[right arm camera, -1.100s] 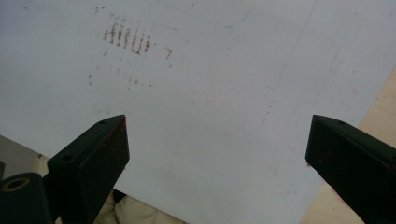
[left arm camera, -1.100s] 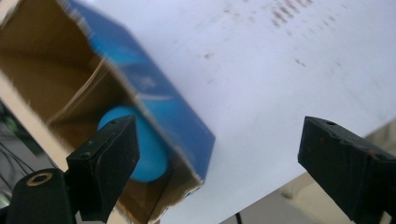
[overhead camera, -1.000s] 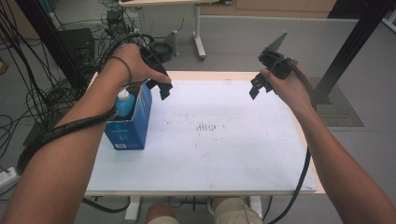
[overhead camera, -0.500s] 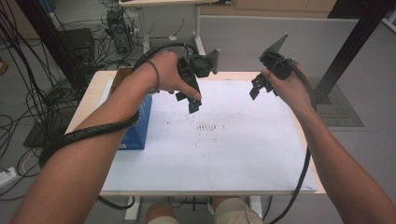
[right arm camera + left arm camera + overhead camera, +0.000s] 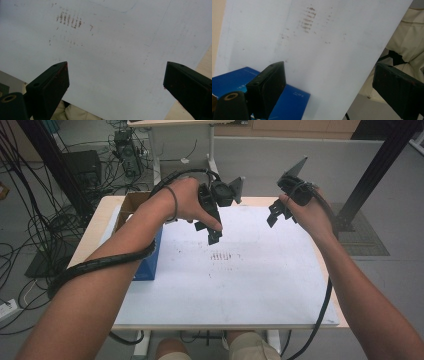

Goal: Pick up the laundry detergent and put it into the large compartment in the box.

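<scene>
Left gripper (image 5: 212, 231) hovered above white sheet (image 5: 240, 280), jaws spread and holding nothing; right gripper (image 5: 276, 215) likewise. Blue box (image 5: 150, 262) sat at sheet's left edge. Judged between steps; next move needs a reach toward box.

a blue box (image 5: 148, 262) sits on a white sheet (image 5: 240, 290) marked with brown smudged dashes (image 5: 220, 255); black tongs (image 5: 210, 227); the surface (image 5: 95, 232) is light tan.

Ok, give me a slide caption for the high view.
Two hand-held grippers, left gripper and right gripper, hover open over a smudged white board beside a blue box.
</scene>
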{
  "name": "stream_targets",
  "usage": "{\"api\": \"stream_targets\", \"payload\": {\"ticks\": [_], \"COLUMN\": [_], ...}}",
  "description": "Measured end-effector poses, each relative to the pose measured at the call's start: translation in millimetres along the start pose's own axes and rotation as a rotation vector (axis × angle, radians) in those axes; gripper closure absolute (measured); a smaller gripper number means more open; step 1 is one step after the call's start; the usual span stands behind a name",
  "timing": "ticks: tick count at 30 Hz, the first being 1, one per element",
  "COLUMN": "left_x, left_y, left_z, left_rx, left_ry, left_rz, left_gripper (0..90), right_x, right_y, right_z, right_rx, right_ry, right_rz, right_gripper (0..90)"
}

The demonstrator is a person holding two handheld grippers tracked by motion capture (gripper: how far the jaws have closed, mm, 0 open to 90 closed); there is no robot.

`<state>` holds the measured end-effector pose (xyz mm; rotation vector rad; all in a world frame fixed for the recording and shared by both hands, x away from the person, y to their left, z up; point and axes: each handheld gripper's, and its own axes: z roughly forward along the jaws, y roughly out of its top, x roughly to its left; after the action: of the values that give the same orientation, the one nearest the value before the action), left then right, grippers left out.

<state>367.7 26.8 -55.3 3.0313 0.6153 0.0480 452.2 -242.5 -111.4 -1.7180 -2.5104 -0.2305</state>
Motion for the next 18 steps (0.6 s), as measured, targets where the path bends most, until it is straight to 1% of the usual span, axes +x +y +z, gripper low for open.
{"api": "stream_targets", "payload": {"ticks": [1, 4, 6, 8, 14, 17, 18], "left_x": [-0.5, -0.2, 0.4, 0.0, 0.4, 1.7, 2.5], "left_y": [-0.2, -0.5, 1.0, 1.0, 1.8, 2.6, 0.5], "left_z": [0.2, -0.5, -1.0, -0.3, 0.7, 1.0, 1.9], "left_rx": [-0.003, -0.011, -0.005, -0.010, -0.011, -0.003, -0.016], "left_ry": [0.001, -0.005, -0.005, -0.008, -0.014, -0.020, -0.024], "left_rz": [0.003, -0.004, 0.001, -0.001, 0.001, 0.004, -0.008], "left_gripper": [11.8, 11.8, 11.8, 11.7, 11.5, 11.6, 11.7], "right_x": [-0.3, -0.9, -0.3, 0.3, -0.7, 2.2, 2.7], "right_y": [-0.2, -0.4, -0.8, -1.2, -1.7, -2.4, -2.4], "right_z": [0.0, -0.2, -0.2, 0.1, 1.3, 1.6, 1.5], "right_rx": [0.000, 0.000, 0.000, -0.001, 0.002, 0.001, 0.001], "right_ry": [0.000, 0.000, -0.006, -0.010, -0.008, -0.025, -0.025], "right_rz": [0.001, 0.003, 0.002, 0.001, 0.003, 0.001, 0.005], "right_gripper": [6.6, 6.5, 6.5, 6.5, 6.5, 6.5, 6.5]}}
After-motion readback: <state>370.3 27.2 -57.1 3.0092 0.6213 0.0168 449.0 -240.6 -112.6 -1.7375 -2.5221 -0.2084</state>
